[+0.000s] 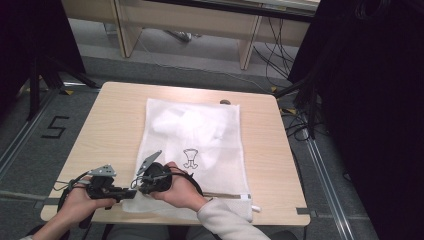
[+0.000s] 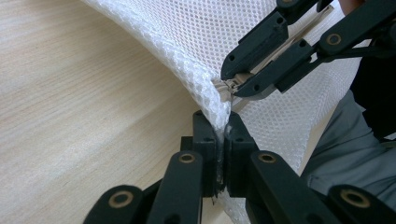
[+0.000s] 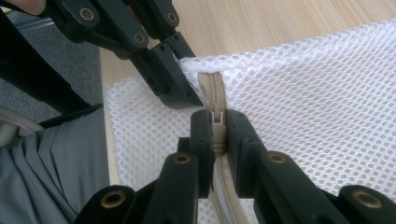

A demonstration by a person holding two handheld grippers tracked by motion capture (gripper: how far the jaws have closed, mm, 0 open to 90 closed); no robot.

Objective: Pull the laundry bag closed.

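Since the zipper slider is already pinched between the right gripper's fingers, at the near left corner of the mesh laundry bag, this looks like the start of a zip pull, so it's mostly about keeping things taut. The bag is lying flat on the bench with something white bundled inside. The left gripper has its fingers clamped tight on the mesh edge right at the corner, just beside the slider, which is a good anchor spot. The pull should probably be kept in line with the zipper tape, low to the bench, not lifted. If the corner gets dragged along, mesh can bunch up and get caught in the teeth, so the left hold should be kept still and firm.
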